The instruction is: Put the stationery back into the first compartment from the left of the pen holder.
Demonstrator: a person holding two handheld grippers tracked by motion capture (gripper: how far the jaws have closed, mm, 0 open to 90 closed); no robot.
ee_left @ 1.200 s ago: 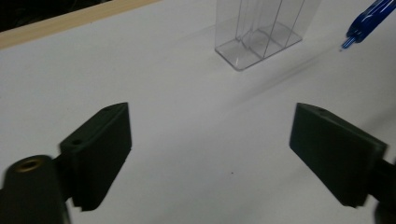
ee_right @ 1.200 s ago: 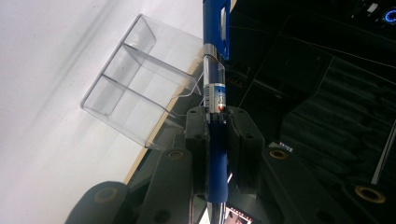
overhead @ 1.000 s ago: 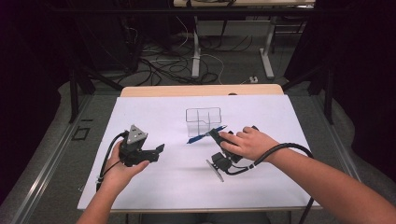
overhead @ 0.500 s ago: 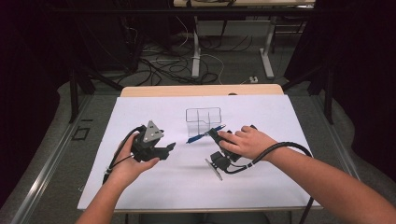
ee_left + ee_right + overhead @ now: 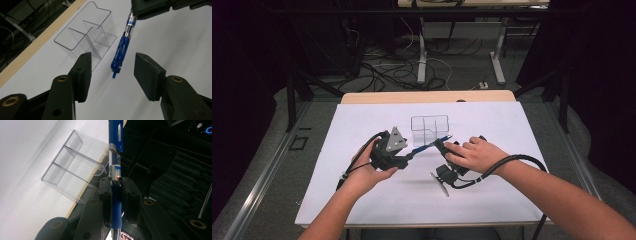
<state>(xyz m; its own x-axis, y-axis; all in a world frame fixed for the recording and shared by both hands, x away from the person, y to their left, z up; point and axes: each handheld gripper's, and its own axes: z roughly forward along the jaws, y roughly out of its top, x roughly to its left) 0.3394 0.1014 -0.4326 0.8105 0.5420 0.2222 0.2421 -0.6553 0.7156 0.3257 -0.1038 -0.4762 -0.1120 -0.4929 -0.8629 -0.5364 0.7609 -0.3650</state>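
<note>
My right gripper (image 5: 441, 146) is shut on a blue pen (image 5: 424, 147) and holds it above the white sheet, pointing left. In the right gripper view the pen (image 5: 115, 140) runs up from between the closed jaws of the right gripper (image 5: 116, 181). My left gripper (image 5: 408, 156) is open, with the pen's free end reaching its jaws. In the left gripper view the blue cap end (image 5: 121, 52) hangs between the spread jaws of the left gripper (image 5: 113, 60), touching neither. A clear plastic divided holder (image 5: 429, 130) stands just behind the pen.
A white sheet (image 5: 362, 200) covers the table, with a bare wooden strip (image 5: 427, 96) along the far edge. Cables trail from both grippers across the sheet. Beyond the table are desk legs and floor cables.
My left gripper has moved right and forward, from the left part of the sheet to the pen's free end. The right gripper and pen have stayed put.
</note>
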